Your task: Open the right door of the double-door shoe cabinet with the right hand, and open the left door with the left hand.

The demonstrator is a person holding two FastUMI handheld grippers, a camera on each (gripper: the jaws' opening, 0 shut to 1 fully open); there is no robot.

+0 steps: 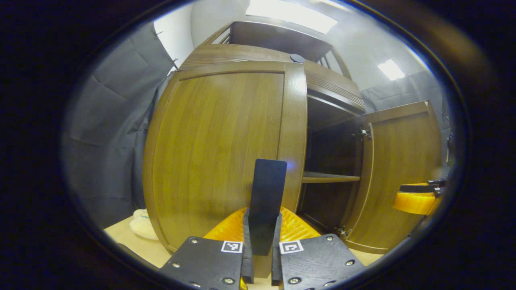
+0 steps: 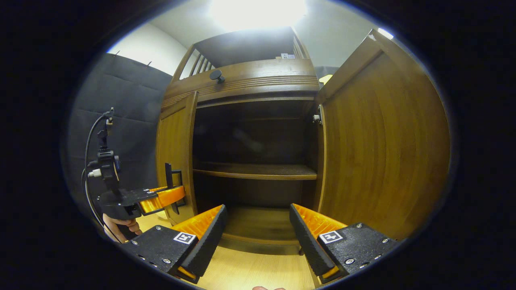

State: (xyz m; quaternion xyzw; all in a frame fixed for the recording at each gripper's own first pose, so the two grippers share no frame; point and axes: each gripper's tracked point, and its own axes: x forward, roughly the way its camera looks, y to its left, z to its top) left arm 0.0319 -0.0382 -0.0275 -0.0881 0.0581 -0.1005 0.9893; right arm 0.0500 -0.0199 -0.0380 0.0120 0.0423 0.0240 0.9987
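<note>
- The shoe cabinet [image 2: 258, 84] stands on a light wooden floor [image 2: 250, 274], straight ahead of both grippers, before the dark booth wall.
- In the left gripper view the left gripper [image 1: 262, 241] is nearest: its two fingers press from both sides on a flat dark handle [image 1: 267, 193] that stands up between them. I cannot tell how this handle is fixed to the door, since the fingers hide its lower part.
- Just behind the handle is the left door [image 1: 217, 153], at its inner edge. In the right gripper view this door [image 2: 175, 153] stands slightly out from the cabinet front, with the left gripper [image 2: 171, 197] at its edge and a hand [image 2: 121, 227] holding that gripper from below, partly cut off.
- In the right gripper view the right gripper [image 2: 258, 225] has its fingers spread wide, holding nothing, in front of the open cabinet.
- The right door [image 2: 383, 141] is swung far open, beside the right finger.
- Inside the cabinet one shelf [image 2: 254, 171] crosses the middle; the interior is dark and I see nothing lying on the shelf or on the bottom.
- A small pale soft thing [image 1: 142, 225] lies on the floor left of the cabinet; what it is I cannot make out.
- A small dark knob [image 2: 217, 75] sits on the upper part of the cabinet.
</note>
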